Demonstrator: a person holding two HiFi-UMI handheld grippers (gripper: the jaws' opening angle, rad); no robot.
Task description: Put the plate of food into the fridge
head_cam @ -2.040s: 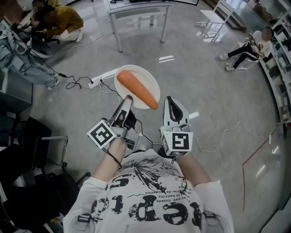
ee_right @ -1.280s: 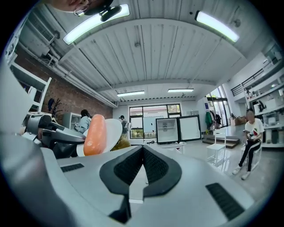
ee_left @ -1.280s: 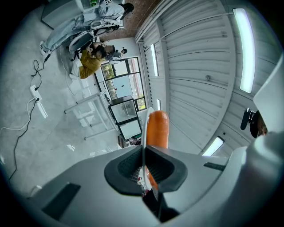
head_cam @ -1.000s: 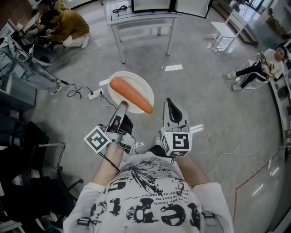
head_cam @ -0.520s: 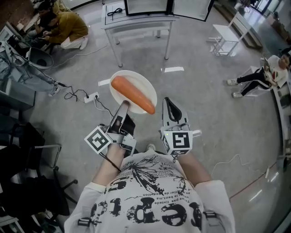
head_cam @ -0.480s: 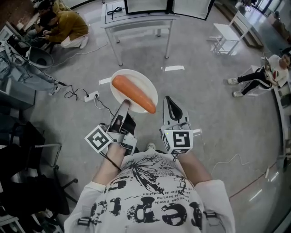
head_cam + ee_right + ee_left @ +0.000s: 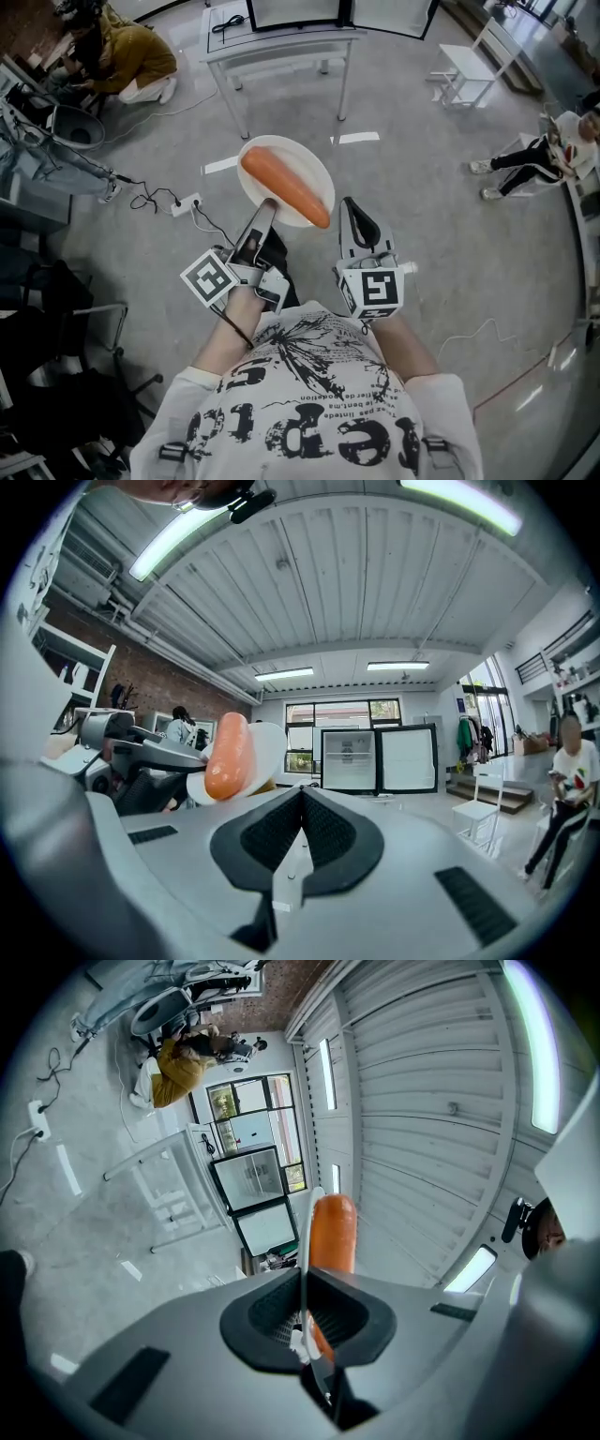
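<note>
Carrying is the step in hand. The left gripper [image 7: 265, 208] has its jaws pinched almost together on the near rim of the white plate [image 7: 302, 157], which hangs in the air ahead of me above the floor. 1 long carrot [image 7: 286, 185] lies loose across it. With only 1 edge gripped, I judge the plate will want to sag and the carrot to roll, so I would walk it level and slow, with no wrist roll. The right gripper [image 7: 354, 214] rides beside it with its jaws together on nothing. I could open it and steady the far rim.

The fridge [image 7: 377, 759] stands well ahead, seemingly with its door open. A white table [image 7: 281, 42] sits between me and it, so I would go round that. On the floor to my left lie a power strip [image 7: 185, 202] and its cable, a trip risk. A white chair [image 7: 464, 70] and 1 seated person [image 7: 544, 150] are off to the right, and another person [image 7: 127, 61] crouches far left.
</note>
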